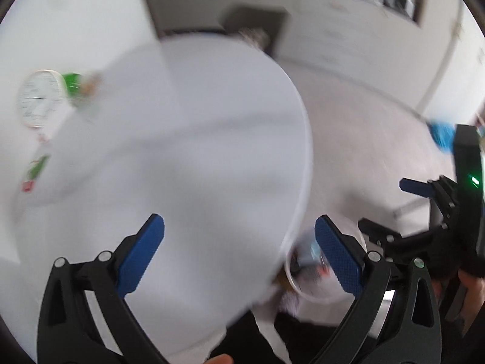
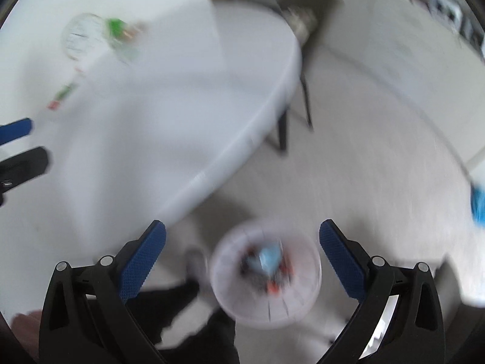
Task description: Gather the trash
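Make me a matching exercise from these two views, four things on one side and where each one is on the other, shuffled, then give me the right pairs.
Things:
1. white bin
2. green bottle
3. red and green wrapper
4. blue cloth

Places:
A. far part of the white table, beside a wire basket
B. on the floor, below the open right gripper
C. on the floor, far right
D. on the table, nearer than the basket

Pairs: 1-B, 2-A, 3-D, 4-C

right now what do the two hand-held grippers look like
Both match: the left hand-held gripper and right hand-held gripper have black angular frames with triangular cutouts, silver pivot bolts, and two fingers faced with blue textured pads. A green light glows on the right one's black body.
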`<state>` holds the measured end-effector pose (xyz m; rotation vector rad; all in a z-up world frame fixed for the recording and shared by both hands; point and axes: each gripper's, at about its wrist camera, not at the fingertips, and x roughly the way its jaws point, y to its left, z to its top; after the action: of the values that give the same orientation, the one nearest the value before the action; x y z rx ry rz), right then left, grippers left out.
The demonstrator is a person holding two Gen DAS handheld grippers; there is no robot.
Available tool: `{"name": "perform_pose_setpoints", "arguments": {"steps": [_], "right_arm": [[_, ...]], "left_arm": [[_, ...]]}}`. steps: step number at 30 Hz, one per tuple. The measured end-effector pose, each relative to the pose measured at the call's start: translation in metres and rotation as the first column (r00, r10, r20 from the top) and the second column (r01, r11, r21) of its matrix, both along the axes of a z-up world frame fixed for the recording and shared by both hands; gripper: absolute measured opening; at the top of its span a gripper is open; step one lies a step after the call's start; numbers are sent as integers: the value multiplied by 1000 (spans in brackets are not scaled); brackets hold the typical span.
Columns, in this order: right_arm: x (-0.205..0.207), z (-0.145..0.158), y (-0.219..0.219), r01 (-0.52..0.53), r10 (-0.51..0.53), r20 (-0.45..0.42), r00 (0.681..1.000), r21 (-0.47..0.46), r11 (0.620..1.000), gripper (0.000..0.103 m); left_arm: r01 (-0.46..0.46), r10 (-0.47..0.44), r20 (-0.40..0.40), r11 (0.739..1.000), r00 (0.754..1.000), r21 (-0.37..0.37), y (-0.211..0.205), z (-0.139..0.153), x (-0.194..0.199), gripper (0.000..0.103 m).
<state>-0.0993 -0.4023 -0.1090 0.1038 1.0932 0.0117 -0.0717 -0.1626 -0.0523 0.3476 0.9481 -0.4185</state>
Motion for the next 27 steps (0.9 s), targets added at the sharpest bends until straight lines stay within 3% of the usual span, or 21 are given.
{"name": "perform_pose_setpoints", "arguments": {"steps": [3,6,10,14,17,23,27], "right_arm": [[32,70,34,-83,90,156,984,-49,995,100],[53,142,67,-144,175,305,936,-123,982,101],[67,231,103,-175,247,476,844,-190,966,101],[70,281,122,-165,240,587,773,-179,970,101],[78,288,129,-171,219,598,771,-136,976,101],[104,253,147,-215,231,500,835,-89,973,101],[108,244,158,-207,222,481,848,-85,975,101]], "left_arm": [[-100,103,120,995,987,-30,28,56,17,95],[-207,221,233,975,947,-81,61,114,32,95],[-343,360,324,933,875,-111,99,173,44,95],[-435,458,376,888,806,-149,133,200,49,95],[-470,495,362,868,790,-160,157,198,55,95],[-502,534,248,845,808,-187,185,168,81,95],[-518,549,226,835,804,-186,195,158,94,95]]}}
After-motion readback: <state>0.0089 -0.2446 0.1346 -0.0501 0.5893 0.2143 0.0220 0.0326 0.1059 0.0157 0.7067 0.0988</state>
